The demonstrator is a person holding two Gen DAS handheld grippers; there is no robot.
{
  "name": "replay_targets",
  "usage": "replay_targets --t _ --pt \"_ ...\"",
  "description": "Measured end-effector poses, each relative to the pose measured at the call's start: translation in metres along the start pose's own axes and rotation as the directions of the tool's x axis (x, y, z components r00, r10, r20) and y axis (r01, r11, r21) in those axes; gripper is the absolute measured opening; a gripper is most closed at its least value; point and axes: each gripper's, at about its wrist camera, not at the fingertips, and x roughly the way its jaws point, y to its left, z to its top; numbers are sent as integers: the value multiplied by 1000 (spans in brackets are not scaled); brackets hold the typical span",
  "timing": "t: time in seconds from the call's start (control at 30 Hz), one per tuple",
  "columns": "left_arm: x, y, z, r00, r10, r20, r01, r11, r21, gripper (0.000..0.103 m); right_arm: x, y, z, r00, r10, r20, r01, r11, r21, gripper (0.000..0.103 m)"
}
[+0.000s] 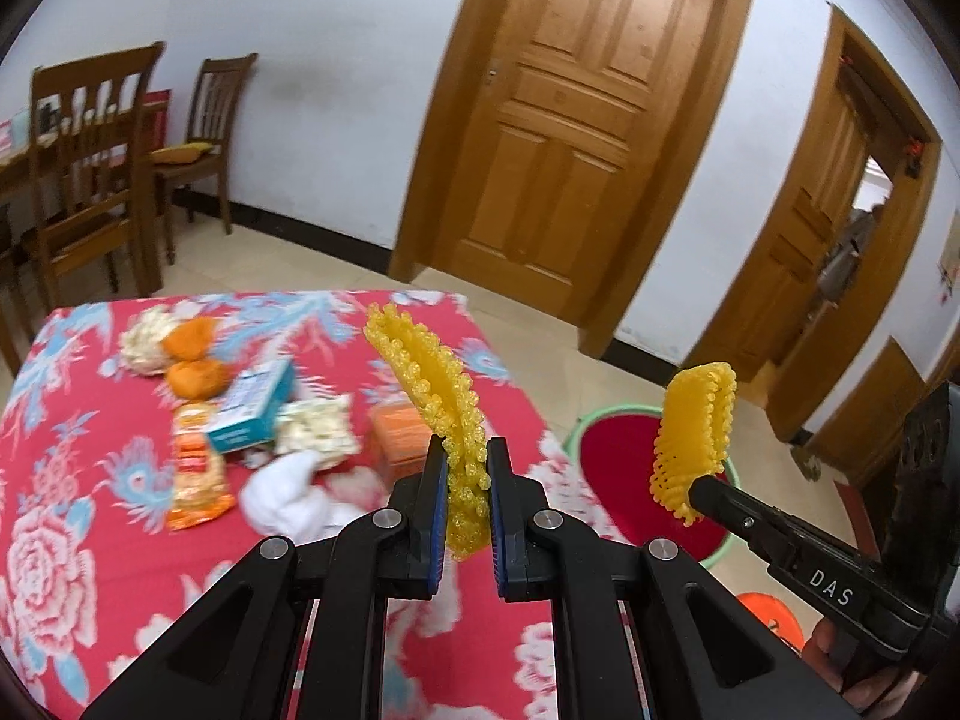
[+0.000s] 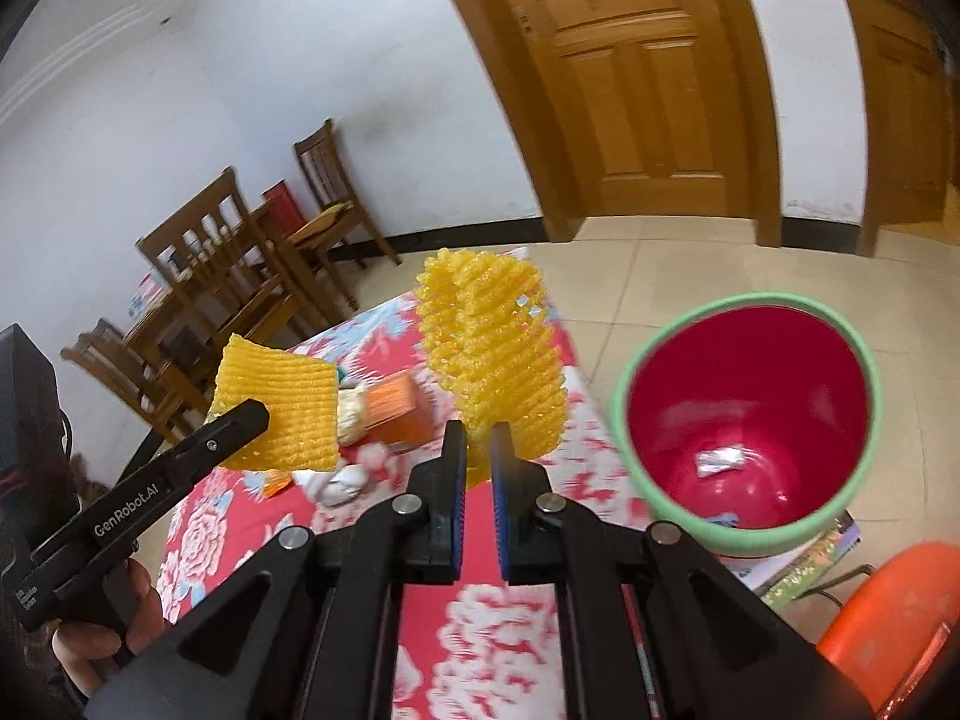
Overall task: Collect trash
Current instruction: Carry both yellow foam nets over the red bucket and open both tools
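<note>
Both grippers are up in the air, each clamped on a piece of yellow foam fruit netting. The left gripper has its jaws closed tight on one yellow net sleeve, which sticks up and leans toward ten o'clock from the blue pads, seen edge-on in its own camera. The right gripper is pinched shut on a second yellow net sleeve, standing up broadside from between its fingers, the mesh clearly open-weave. From the left camera the right gripper shows at three o'clock, its netting hanging above the red bin with the green rim; from the right camera the left gripper sits at nine o'clock with a hand wrapped under its handle. The bin stands on the tiled floor just beside the table's edge, at about two o'clock from the right gripper, with a small crumpled wrapper lying at the bottom. On the table, covered by a red floral cloth, more litter remains at about ten o'clock of the left gripper: a blue and white carton, an orange box, a snack packet, white tissue, orange peel and white foam netting. An orange plastic stool sits near the bin. Wooden chairs stand along the far wall, by a closed wooden door.
</note>
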Motion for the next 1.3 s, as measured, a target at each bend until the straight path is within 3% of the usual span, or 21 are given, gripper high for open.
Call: replay_targets --t 0.47,0.87,1.13,1.2,1.3 --pt "58 -69 -6 992 -77 -95 86 992 97 11 -4 -86 -7 995 -100 -4 99 982 160 10" --pt "117 -115 -19 972 -121 -201 153 976 156 11 13 -141 -15 988 -140 -62 151 953 264 11" --pt "149 -129 -28 958 -113 -263 162 972 172 12 22 -165 -19 983 -155 -95 177 935 308 15" --pt "154 -129 -29 954 -110 -279 162 972 172 14 23 -169 -20 983 -155 -96 178 932 317 15" --pt "157 -129 -29 954 -101 -283 153 974 169 29 23 -172 -19 984 -152 -96 175 929 327 16"
